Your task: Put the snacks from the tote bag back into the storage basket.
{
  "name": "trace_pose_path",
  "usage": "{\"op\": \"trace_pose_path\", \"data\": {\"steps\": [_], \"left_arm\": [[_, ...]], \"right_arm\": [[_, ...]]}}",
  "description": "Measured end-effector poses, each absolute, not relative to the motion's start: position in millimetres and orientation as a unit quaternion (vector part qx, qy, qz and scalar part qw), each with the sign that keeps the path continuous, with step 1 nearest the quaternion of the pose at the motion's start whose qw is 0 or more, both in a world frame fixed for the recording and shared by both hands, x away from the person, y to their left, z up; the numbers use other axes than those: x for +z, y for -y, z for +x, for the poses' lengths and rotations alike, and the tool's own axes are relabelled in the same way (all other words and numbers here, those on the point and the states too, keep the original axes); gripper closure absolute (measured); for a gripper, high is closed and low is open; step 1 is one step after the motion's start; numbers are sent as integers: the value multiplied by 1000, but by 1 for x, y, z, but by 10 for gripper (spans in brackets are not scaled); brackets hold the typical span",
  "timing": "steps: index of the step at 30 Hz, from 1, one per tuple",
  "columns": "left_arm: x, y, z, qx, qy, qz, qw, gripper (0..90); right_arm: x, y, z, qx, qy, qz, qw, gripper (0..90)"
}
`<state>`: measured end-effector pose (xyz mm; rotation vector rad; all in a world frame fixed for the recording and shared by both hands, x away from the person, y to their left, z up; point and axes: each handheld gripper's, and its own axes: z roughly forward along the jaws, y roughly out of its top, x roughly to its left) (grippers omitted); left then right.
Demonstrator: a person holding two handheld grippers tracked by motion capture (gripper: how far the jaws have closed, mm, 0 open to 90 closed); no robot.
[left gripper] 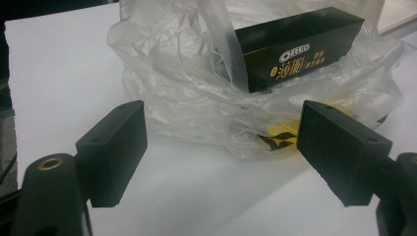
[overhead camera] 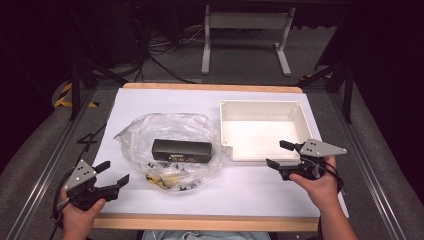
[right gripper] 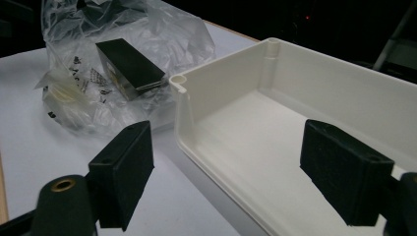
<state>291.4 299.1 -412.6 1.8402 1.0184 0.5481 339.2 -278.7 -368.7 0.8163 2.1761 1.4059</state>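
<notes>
A black Oreo box [overhead camera: 181, 150] lies inside a crumpled clear plastic bag [overhead camera: 150, 131] at the middle of the white sheet, with small yellow and black packets [overhead camera: 165, 180] under it. An empty white tray [overhead camera: 261, 107] stands to the right of the bag. My left gripper [overhead camera: 115, 172] is open near the front left, pointing at the bag [left gripper: 187, 88] and the box [left gripper: 295, 46], apart from both. My right gripper [overhead camera: 276, 153] is open at the tray's front right corner, and in the right gripper view its jaws stand wide over the tray's near wall [right gripper: 196, 147], touching nothing.
The wooden table edge [overhead camera: 200, 221] runs along the front, close to both hands. Beyond the table's far edge stand a white metal frame [overhead camera: 245, 35] and loose cables [overhead camera: 165, 50] on the floor. Dark stands flank the table on both sides.
</notes>
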Motion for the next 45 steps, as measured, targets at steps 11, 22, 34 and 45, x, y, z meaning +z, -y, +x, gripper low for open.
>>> {"op": "trace_pose_path", "data": {"steps": [11, 22, 34, 45], "left_arm": [[-413, -296, 293, 228, -409, 754, 460, 199], [-413, -298, 294, 229, -411, 751, 464, 197], [-413, -298, 293, 232, -409, 752, 462, 196], [-413, -299, 290, 237, -411, 751, 459, 196]], "right_arm": [[-335, 259, 351, 522, -785, 258, 210, 202], [-309, 230, 374, 530, -791, 233, 198, 201], [-288, 212, 389, 539, -792, 216, 187, 190], [-284, 185, 408, 532, -808, 182, 176, 185]]}}
